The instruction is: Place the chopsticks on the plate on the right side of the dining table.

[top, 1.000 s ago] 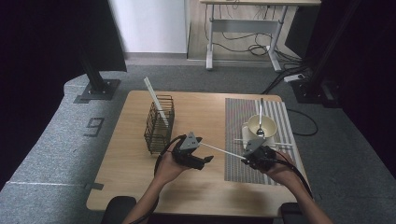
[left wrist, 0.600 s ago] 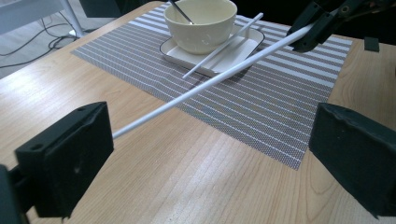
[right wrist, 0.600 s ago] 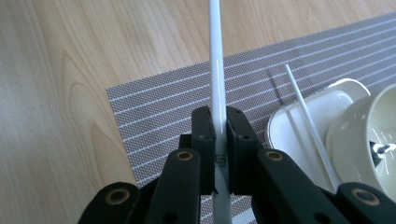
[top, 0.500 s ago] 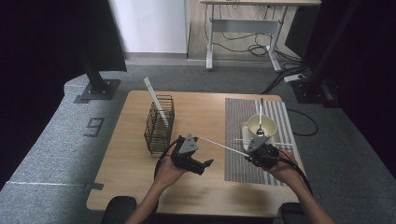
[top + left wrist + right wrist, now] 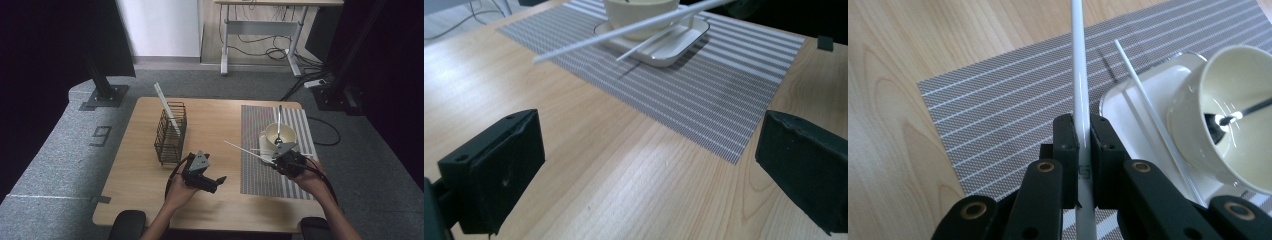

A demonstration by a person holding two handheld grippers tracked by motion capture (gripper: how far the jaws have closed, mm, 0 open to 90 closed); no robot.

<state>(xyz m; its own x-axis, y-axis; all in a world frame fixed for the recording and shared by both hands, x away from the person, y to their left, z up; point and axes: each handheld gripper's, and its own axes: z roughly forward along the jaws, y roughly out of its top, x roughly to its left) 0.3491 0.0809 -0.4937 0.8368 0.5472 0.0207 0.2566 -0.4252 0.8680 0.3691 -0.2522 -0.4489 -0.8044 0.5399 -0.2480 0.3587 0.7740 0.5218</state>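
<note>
1. The right tool (image 5: 1083, 137) is clamped on a thin white plastic chopstick (image 5: 1078, 65); its gripper view shows the squeeze up close.
2. The left tool (image 5: 649, 175) stands wide apart, empty, above the pale wooden bench (image 5: 215, 125).
3. Two chopsticks near the bowl: the second white chopstick (image 5: 1148, 107) rests on the white rectangular tray (image 5: 1128, 100) under the cream ceramic bowl (image 5: 280, 134).
4. From above, the held chopstick (image 5: 245, 151) points leftward over the grey striped placemat (image 5: 260, 170).
5. One black wire basket (image 5: 170, 134) holds a white strip.
</note>
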